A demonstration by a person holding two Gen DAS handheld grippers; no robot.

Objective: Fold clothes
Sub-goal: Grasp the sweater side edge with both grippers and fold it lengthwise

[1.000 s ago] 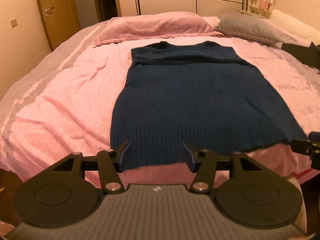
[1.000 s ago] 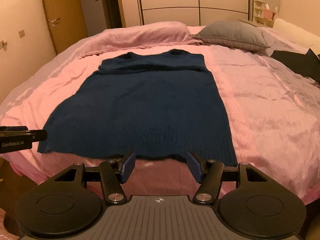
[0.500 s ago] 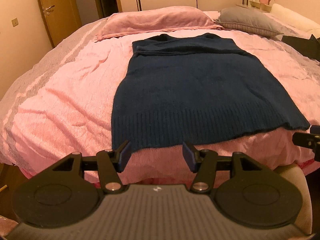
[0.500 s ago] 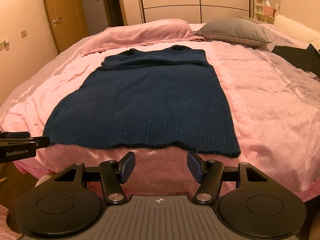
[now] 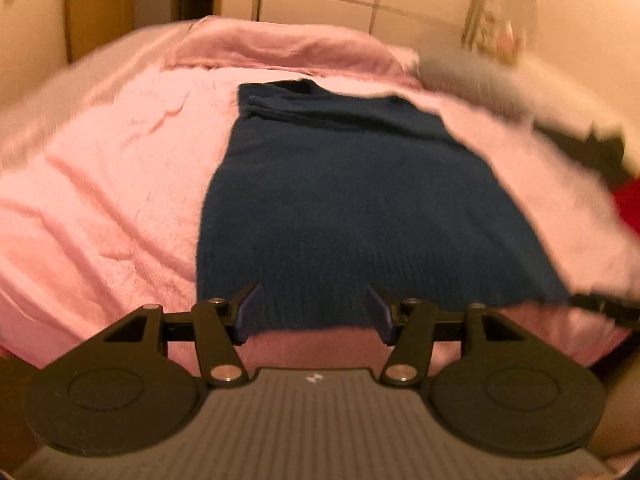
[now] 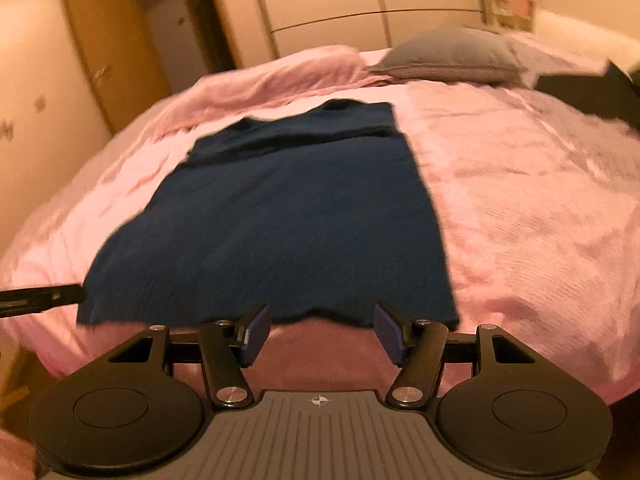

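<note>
A dark blue knitted sweater (image 5: 352, 200) lies flat on the pink bed (image 5: 100, 200), hem toward me, its top part folded over near the pillows. It also shows in the right wrist view (image 6: 288, 216). My left gripper (image 5: 314, 312) is open and empty, its fingertips just over the hem's left half. My right gripper (image 6: 320, 332) is open and empty, at the hem's right half, just short of the edge. The left gripper's tip (image 6: 40, 300) shows at the left edge of the right wrist view, beside the hem's left corner.
A pink pillow (image 5: 280, 48) and a grey pillow (image 6: 452, 60) lie at the bed's head. A dark garment (image 6: 588, 92) lies at the far right of the bed. A red thing (image 5: 628, 208) shows at the right edge. A wooden door (image 6: 108, 48) stands at left.
Both grippers have moved forward toward the sweater's hem and tilted; the left one has come over the hem. Both views are blurred by motion. The sweater has not moved.
</note>
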